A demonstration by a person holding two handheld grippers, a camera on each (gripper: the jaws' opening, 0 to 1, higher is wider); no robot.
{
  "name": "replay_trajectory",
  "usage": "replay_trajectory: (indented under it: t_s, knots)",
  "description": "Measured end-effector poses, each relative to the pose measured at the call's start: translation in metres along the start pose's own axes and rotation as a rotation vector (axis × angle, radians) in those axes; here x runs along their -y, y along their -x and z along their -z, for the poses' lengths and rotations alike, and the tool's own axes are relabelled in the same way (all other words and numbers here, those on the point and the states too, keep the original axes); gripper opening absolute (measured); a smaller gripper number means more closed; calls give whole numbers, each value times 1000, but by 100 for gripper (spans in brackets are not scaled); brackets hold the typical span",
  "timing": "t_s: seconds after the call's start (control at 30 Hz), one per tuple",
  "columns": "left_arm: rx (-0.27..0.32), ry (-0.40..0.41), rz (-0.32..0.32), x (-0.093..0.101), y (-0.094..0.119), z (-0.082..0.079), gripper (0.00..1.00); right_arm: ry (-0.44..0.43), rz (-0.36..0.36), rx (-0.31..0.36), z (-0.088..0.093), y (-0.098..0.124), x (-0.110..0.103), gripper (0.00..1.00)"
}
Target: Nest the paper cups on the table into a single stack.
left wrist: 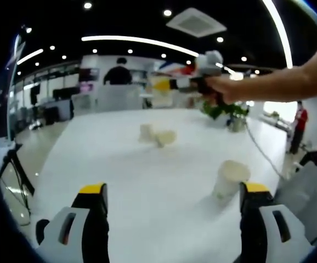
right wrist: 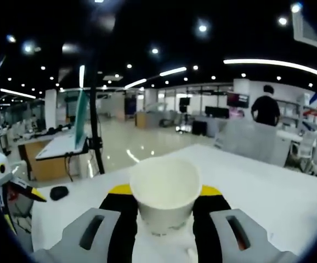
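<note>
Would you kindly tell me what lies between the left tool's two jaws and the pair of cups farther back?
Only bare white table, in the left gripper view; the cups sit beyond it.

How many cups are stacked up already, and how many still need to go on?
No finished stack shows yet. In the right gripper view, the right gripper is shut on one paper cup, held upright. In the left gripper view, the left gripper is open beside a near cup standing on the white table. Farther off are two far cups, one apparently tipped over. All still need nesting.
</note>
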State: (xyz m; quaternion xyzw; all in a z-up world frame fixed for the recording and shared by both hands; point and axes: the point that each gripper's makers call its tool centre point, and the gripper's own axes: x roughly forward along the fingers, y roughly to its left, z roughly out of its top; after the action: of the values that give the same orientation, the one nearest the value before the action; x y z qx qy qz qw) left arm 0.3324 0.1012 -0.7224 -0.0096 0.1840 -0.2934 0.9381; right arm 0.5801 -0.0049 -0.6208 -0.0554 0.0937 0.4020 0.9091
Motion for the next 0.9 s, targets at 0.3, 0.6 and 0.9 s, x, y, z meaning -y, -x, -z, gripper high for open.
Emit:
replay_trajectory:
  t_s: [0.3, 0.6, 0.9]
  knots:
    - [1, -5, 9, 6, -1, -3, 98, -7, 0, -4, 5, 22, -10, 36]
    - [-7, 6, 24, 10, -4, -2, 98, -4, -4, -11, 9, 39, -17, 36]
    - [-10, 1, 37, 15, -6, -2, 98, -5, 2, -14, 13, 57, -23, 36]
